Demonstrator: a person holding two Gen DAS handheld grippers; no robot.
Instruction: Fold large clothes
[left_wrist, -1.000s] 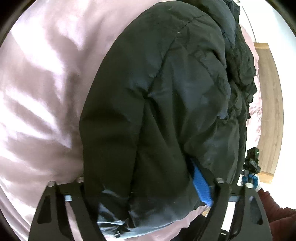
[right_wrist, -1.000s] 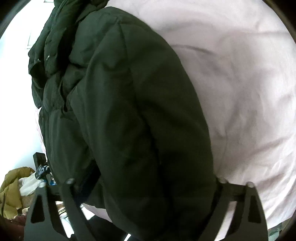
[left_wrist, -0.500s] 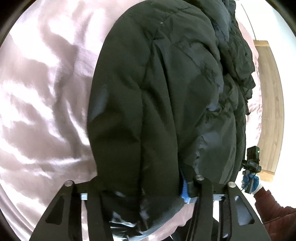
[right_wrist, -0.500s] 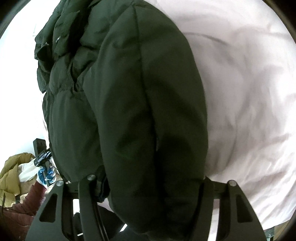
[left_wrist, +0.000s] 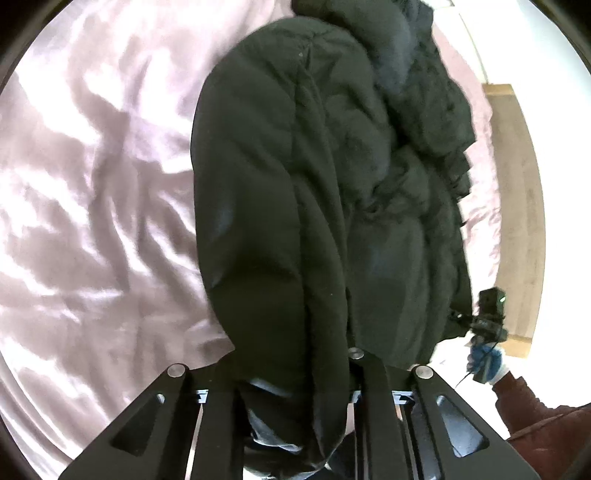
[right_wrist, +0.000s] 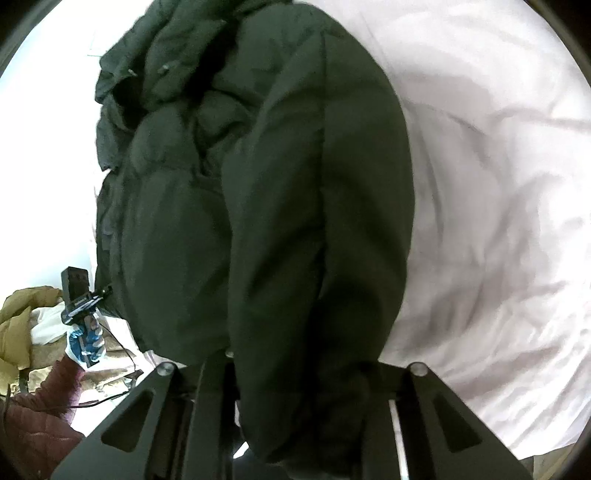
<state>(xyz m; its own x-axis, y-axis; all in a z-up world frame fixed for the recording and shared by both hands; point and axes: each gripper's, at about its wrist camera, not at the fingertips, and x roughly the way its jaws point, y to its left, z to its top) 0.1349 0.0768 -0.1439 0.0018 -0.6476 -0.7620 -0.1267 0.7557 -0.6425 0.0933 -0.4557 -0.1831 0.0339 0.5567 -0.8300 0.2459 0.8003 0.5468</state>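
With each gripper, left (left_wrist: 295, 373) and right (right_wrist: 299, 369), just closed on a near sleeve end, our jacket (left_wrist: 332, 184) stretches lengthwise away across the bed (left_wrist: 92, 184).

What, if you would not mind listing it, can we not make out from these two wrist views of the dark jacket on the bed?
- Left wrist view: the left gripper fingertips, buried in the dark jacket hem.
- Right wrist view: the right gripper fingertips, likewise covered by the jacket.
- Both views: the jacket's far end, cut off by the top edge.
- Right wrist view: the tan pile at the left, too small and clipped to identify.
- The pink sheet beneath the jacket.
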